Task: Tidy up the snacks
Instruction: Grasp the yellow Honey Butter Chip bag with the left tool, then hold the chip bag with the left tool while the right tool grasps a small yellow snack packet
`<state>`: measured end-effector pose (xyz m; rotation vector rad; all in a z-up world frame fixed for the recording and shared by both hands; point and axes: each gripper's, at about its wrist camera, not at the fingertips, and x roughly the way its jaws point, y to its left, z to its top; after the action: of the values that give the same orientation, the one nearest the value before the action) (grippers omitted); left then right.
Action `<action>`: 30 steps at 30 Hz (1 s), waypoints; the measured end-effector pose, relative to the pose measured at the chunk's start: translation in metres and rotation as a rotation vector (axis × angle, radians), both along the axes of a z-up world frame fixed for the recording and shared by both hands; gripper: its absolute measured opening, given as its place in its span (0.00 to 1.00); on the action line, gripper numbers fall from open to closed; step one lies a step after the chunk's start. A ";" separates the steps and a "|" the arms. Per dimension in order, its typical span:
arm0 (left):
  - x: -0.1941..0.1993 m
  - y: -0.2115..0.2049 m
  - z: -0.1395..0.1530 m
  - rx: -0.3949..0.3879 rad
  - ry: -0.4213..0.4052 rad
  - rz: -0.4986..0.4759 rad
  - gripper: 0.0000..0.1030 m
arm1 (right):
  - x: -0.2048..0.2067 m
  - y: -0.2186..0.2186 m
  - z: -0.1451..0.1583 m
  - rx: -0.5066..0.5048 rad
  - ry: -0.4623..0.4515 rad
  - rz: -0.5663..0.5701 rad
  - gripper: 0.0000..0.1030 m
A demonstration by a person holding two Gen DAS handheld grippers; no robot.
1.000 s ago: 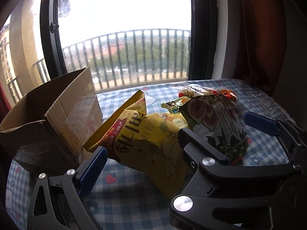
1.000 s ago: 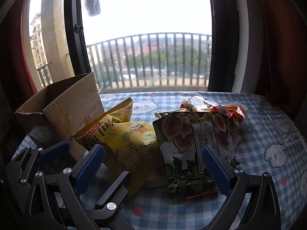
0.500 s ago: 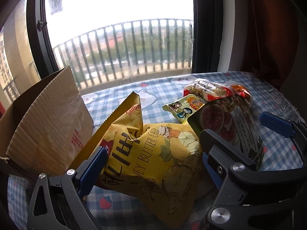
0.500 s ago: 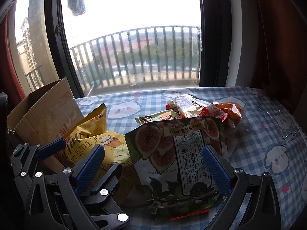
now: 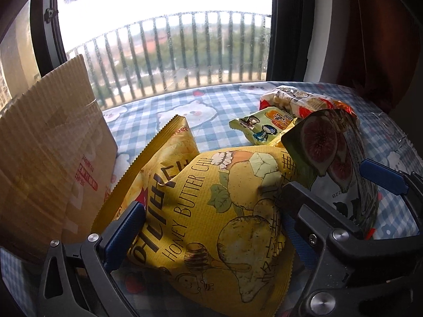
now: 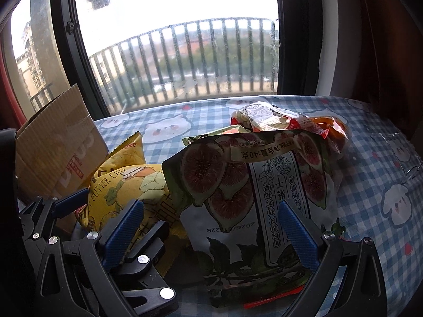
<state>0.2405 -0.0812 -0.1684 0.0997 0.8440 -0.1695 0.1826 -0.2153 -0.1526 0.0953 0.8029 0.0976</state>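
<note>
A yellow honey butter chip bag (image 5: 211, 192) lies on the checked tablecloth, tilted toward the cardboard box. My left gripper (image 5: 208, 224) is open, and the bag's lower half bulges between its fingers. To its right stands a fig snack pouch (image 6: 238, 185), upright and leaning back, also in the left wrist view (image 5: 325, 145). My right gripper (image 6: 210, 227) is open with a blue pad on each side of the pouch's lower part. The two grippers sit side by side with their inner fingers overlapping. In the right wrist view the chip bag (image 6: 127, 185) shows at the left.
An open cardboard box (image 5: 53, 145) stands at the left with its flap up, close to the chip bag. Behind the pouch lie a small green packet (image 5: 264, 129), a red and white packet (image 5: 293, 100) and an orange packet (image 6: 327, 126). A window with railings closes the table's far edge.
Both grippers have moved forward and lower. The chip bag and the fig pouch, which were ahead of the fingertips, now sit between the fingers. The bags themselves have hardly shifted.
</note>
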 end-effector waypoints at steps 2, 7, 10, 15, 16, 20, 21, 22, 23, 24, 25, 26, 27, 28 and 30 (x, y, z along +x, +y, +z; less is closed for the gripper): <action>-0.002 0.000 0.000 0.005 0.000 -0.002 0.96 | -0.001 0.001 0.000 -0.007 -0.003 -0.003 0.99; -0.013 0.003 0.005 0.002 -0.008 0.009 0.81 | -0.004 0.002 0.000 0.003 0.001 -0.002 0.99; -0.028 -0.001 0.009 0.025 -0.040 -0.011 0.70 | -0.010 0.003 0.000 0.013 0.004 0.001 0.99; -0.046 0.000 0.015 0.027 -0.053 -0.028 0.61 | -0.023 0.004 0.001 0.036 0.007 0.002 0.99; -0.050 0.002 0.016 0.017 -0.050 -0.027 0.60 | -0.027 0.004 0.002 0.041 0.009 0.003 0.99; -0.069 0.007 0.018 0.014 -0.053 -0.023 0.58 | -0.041 0.004 0.004 0.050 0.007 0.008 0.99; -0.073 0.007 0.019 0.014 -0.053 -0.020 0.58 | -0.046 0.004 0.005 0.051 0.007 0.008 0.99; -0.080 0.009 0.019 0.013 -0.053 -0.017 0.58 | -0.050 0.004 0.006 0.053 0.008 0.009 0.99; -0.084 0.009 0.020 0.014 -0.053 -0.013 0.58 | -0.055 0.005 0.006 0.058 0.009 0.009 0.99; -0.090 0.011 0.021 0.014 -0.054 -0.007 0.58 | -0.060 0.005 0.007 0.065 0.009 0.009 0.99; -0.096 0.012 0.021 0.015 -0.057 -0.002 0.58 | -0.065 0.005 0.008 0.071 0.009 0.009 0.99; -0.100 0.013 0.022 0.018 -0.059 0.003 0.58 | -0.070 0.006 0.009 0.079 0.009 0.012 0.99; -0.105 0.014 0.022 0.021 -0.061 0.006 0.58 | -0.075 0.007 0.010 0.085 0.007 0.014 0.99; -0.110 0.016 0.022 0.024 -0.064 0.012 0.58 | -0.080 0.007 0.011 0.089 0.003 0.016 0.99; -0.119 0.019 0.023 0.022 -0.064 0.022 0.58 | -0.088 0.010 0.013 0.087 -0.005 0.020 0.99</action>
<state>0.1217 -0.0618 -0.1458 0.1161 0.7829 -0.1355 0.0947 -0.2053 -0.1398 0.1692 0.7950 0.1512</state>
